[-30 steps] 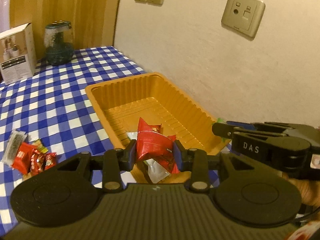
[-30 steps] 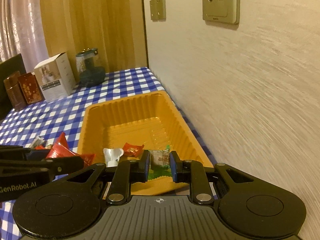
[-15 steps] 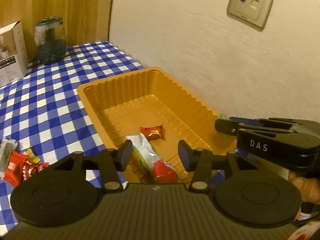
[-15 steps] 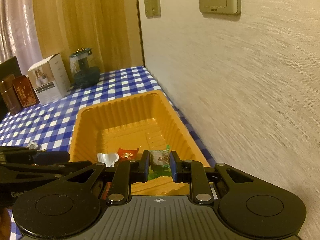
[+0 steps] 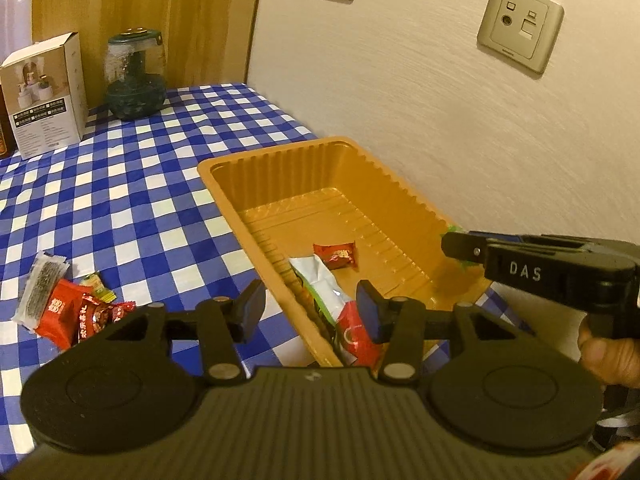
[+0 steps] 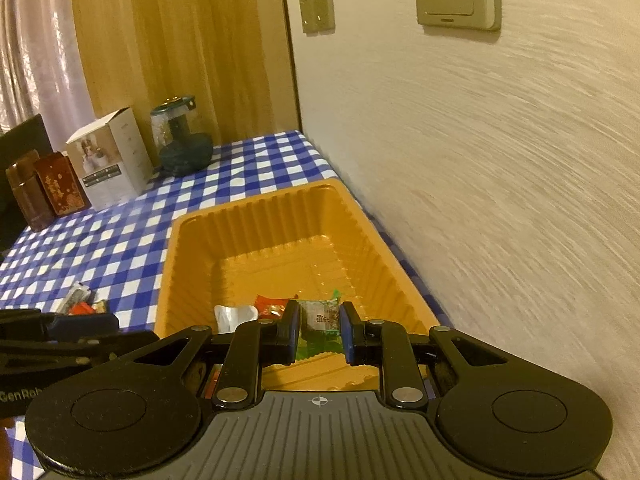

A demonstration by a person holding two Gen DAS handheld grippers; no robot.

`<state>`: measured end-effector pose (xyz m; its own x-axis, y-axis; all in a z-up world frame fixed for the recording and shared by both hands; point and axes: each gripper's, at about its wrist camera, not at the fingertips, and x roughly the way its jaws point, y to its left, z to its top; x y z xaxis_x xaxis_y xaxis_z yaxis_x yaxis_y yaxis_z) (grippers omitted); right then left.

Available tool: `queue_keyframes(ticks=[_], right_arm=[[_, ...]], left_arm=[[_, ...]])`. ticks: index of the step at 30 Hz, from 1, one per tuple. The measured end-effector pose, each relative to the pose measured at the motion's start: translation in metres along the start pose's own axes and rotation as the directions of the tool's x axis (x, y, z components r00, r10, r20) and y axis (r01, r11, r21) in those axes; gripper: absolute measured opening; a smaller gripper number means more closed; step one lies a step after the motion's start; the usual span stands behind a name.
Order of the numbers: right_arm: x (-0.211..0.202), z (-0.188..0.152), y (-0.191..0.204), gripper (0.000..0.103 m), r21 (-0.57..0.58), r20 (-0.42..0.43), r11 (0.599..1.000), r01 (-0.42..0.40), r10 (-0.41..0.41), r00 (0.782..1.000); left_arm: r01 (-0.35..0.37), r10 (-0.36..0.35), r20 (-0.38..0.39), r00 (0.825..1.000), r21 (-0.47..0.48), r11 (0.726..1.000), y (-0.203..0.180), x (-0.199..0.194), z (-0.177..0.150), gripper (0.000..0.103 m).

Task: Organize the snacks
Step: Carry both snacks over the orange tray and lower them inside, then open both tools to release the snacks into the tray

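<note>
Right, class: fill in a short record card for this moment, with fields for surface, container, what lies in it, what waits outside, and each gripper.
surface: blue-and-white checked tablecloth
container: orange tray, beside the wall
in tray: small red candy; long silver-and-red packet
outside tray: pile of snacks on the cloth
left gripper: open, empty, above the tray's near end
right gripper: shut on green-wrapped candy, over the tray
</note>
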<state>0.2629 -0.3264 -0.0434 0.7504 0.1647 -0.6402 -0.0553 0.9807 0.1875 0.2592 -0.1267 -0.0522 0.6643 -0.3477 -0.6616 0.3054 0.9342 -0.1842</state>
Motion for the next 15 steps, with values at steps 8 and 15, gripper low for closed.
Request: queue_keyframes(ticks=[8,15], right_arm=[[0.006,0.004,-0.003,0.031,0.094,0.007,0.993,-0.064,0.064,0.998],[0.002,0.004,-0.01,0.041,0.129,0.024,0.99,-0.047,0.045,0.999]], left_arm=[[-0.005,0.005,-0.003,1.0,-0.004,1.0,0.003,-0.002,-0.004,0.046],[-0.017,0.017,-0.005,1.0,-0.017,1.0,0.009,-0.005,-0.008,0.046]])
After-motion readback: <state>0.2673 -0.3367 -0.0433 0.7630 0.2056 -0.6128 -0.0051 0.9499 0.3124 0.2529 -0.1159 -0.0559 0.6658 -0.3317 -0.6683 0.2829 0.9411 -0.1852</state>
